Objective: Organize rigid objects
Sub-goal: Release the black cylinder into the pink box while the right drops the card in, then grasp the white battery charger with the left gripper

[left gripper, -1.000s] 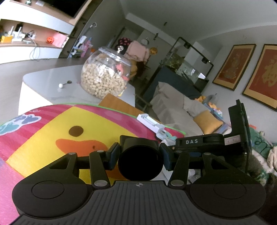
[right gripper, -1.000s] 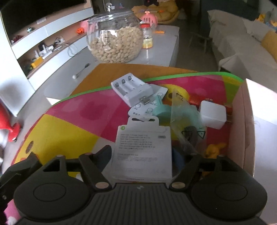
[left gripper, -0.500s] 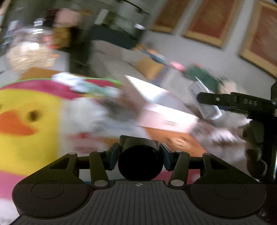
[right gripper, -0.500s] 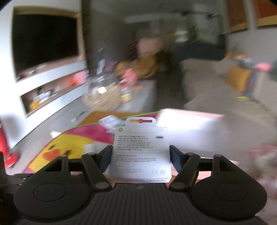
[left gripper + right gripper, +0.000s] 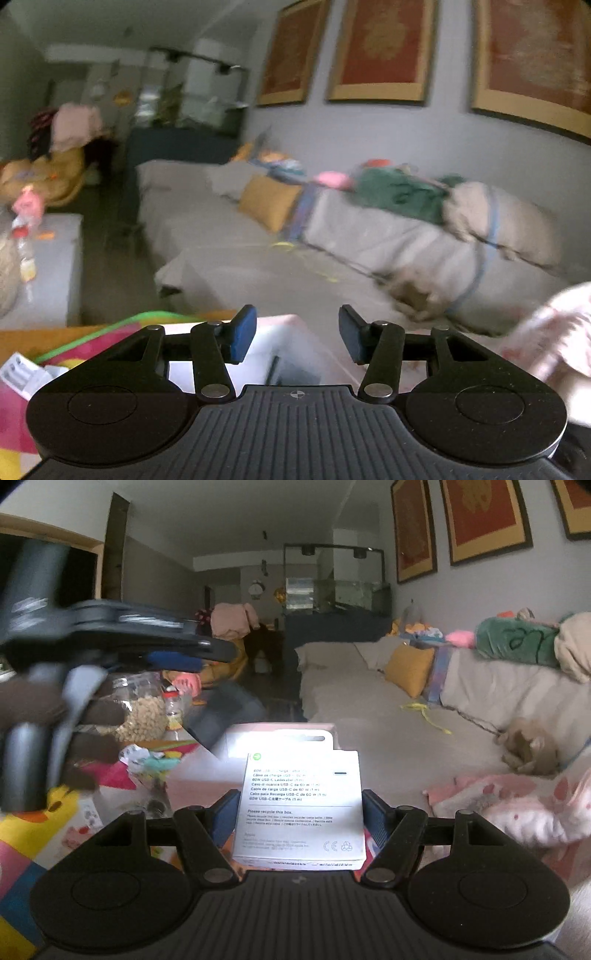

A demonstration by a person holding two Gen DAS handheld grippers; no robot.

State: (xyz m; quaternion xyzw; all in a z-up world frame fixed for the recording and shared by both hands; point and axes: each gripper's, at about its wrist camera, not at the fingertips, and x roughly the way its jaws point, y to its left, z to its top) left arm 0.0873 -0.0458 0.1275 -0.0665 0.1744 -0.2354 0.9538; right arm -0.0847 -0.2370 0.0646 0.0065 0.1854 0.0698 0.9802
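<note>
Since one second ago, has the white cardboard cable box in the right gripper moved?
Yes. The white cardboard cable box, clamped in the right gripper, left the colourful play mat and now points toward the grey sofa.

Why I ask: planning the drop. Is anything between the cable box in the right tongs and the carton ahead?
Nothing visible: the cable box sits just before the carton rim; the left tongs hang up-left, off that line.
</note>
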